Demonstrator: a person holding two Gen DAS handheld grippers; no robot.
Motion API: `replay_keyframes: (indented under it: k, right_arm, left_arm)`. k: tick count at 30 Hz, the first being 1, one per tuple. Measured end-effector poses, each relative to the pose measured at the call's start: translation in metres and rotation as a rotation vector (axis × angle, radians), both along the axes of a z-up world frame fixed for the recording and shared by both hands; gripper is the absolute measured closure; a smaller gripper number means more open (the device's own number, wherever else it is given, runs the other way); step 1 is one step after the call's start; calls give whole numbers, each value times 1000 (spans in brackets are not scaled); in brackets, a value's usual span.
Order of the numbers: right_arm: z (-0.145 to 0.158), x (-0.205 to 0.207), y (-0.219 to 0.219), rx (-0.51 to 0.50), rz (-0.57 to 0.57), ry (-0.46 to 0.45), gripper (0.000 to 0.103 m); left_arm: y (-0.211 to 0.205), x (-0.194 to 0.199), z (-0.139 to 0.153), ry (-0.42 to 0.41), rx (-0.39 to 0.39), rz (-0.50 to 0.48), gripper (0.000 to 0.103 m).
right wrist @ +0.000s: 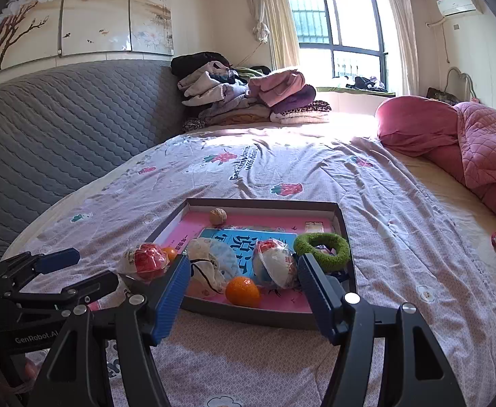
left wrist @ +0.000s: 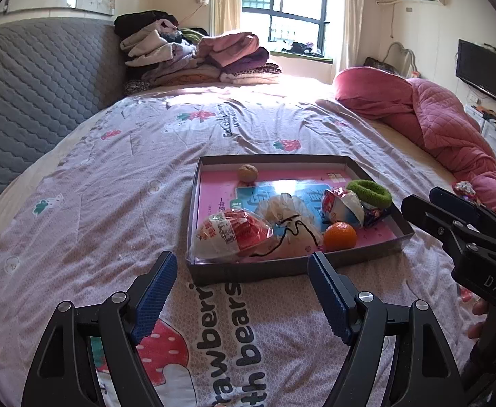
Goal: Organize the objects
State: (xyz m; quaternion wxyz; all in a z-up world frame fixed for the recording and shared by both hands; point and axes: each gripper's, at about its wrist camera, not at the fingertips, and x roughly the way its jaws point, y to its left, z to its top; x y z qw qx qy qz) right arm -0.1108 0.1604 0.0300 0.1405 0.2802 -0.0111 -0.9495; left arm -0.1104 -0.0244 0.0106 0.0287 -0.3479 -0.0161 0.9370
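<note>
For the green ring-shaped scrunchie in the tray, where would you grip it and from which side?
Grip the green scrunchie across its near arc, one finger through the hole and one outside. It leans against the tray wall by the right corner, so probably come from above with the right gripper, whose jaws stand open.

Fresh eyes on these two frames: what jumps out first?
The shallow dark tray in the middle of the strawberry-print bedspread, holding a mandarin, a walnut, a green hair band and wrapped snack packets. Both grippers hang open and empty just short of its near edge, the left gripper and the right gripper. A pink quilt is heaped at the bed's right edge.
</note>
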Motion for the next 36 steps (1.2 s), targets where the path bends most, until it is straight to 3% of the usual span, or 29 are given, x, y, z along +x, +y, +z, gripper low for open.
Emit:
replay_keyframes:
  k: [36]
  right_arm:
    - [-39,21,8,31,-35,-92,37]
  left_arm:
    - [7,25,-41,-51,-27,58,23]
